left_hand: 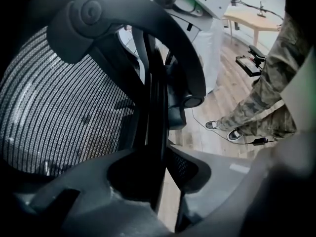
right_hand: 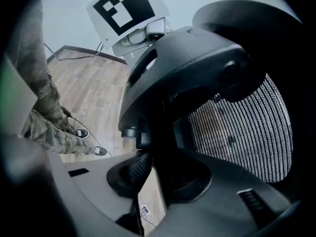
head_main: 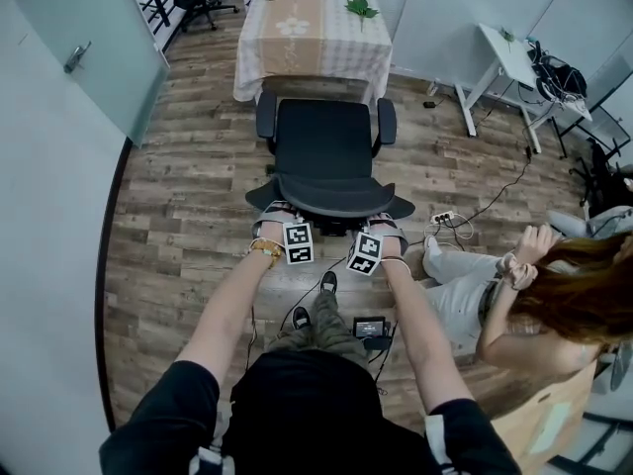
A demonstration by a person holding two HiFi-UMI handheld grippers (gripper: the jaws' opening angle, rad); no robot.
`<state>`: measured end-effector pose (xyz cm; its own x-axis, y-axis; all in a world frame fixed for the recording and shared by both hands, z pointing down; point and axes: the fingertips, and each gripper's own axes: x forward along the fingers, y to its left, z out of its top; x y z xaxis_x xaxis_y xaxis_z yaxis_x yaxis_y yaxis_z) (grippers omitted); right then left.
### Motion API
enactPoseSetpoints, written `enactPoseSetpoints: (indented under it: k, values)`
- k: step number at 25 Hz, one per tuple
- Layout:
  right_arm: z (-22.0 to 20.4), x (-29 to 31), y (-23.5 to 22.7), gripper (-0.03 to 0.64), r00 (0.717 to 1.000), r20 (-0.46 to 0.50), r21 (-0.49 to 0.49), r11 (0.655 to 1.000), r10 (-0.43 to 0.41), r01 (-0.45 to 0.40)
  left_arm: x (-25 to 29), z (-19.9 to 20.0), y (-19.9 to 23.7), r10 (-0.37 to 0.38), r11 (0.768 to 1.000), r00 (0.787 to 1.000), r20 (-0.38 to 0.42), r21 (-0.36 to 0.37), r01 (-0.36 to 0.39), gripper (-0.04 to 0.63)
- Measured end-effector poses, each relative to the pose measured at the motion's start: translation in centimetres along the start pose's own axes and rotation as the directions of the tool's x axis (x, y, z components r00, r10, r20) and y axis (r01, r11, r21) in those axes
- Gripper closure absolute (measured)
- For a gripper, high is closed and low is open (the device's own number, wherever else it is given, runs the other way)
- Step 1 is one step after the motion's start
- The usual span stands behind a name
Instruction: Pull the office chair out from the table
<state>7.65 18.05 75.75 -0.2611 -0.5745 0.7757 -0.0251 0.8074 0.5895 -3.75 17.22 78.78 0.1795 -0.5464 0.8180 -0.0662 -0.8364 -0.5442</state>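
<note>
Both arms reach forward and down. The left gripper (head_main: 281, 216) and right gripper (head_main: 386, 223) each clamp the chair (head_main: 324, 144) at its backrest rim. The chair faces the table (head_main: 259, 43), seat front near its edge.

Office room: swivel chair (head_main: 324, 142), white desk (head_main: 504, 52), trailing cables (head_main: 495, 201).

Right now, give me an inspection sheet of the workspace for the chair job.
Surface: wood-plank floor.
Job's things: office chair faces the cloth-covered table, seat close to its edge.
Clutter: green sprig on the table; small dark device on the floor.
Grippers: left gripper and right gripper both clamp the backrest top frame.
Cables: power strip with cord right of the chair; another cord between the shoes.
Surroundings: seated person right; white desk; glass door left.
</note>
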Motion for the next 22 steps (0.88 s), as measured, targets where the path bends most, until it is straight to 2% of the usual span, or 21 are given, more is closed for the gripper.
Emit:
enactPoseSetpoints:
  k: [15,22]
  values:
    - [1.5,-1.2,2.9,0.535,1.000,-0.001,0.008,1.000,-0.002,0.002,-1.4,-1.2,-2.2,-0.009,1.000,1.000,0.009,0.012,0.008,0.495]
    - [0.2,-2.7,2.9,0.535,1.000,0.016,0.012,1.000,-0.008,0.008,-1.7,0.6,-2.9,-0.009,1.000,1.000,-0.006,0.007,0.009,0.492]
